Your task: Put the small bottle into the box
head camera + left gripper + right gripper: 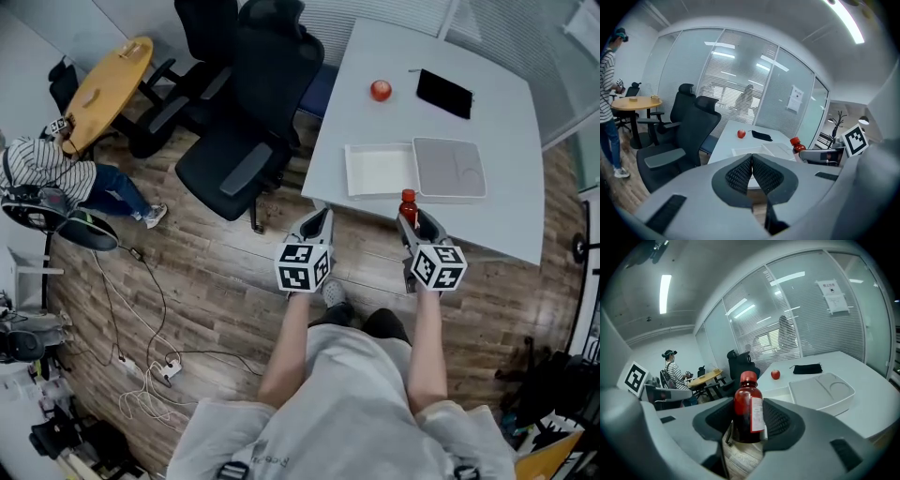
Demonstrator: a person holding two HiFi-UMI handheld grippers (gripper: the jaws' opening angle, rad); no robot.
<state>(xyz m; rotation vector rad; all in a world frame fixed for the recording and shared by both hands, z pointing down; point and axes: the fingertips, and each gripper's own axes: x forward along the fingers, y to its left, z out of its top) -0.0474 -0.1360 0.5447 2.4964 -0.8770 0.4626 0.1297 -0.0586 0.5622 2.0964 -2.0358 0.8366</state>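
A small dark-red bottle [409, 206] with a red cap and a white label stands upright between the jaws of my right gripper [413, 221], which is shut on it just off the white table's near edge. In the right gripper view the bottle [748, 408] fills the gap between the pads. The white box [349, 173] lies open on the table just beyond, its lid [450, 169] flat beside it on the right. My left gripper [316, 225] hangs to the left over the floor, shut [752, 157] and empty.
A red apple [381, 90] and a black pouch [444, 93] lie farther back on the white table [506, 131]. Black office chairs [253, 112] stand left of the table. A round wooden table [108, 80], a person in a striped shirt [47, 164] and floor cables [141, 366] are far left.
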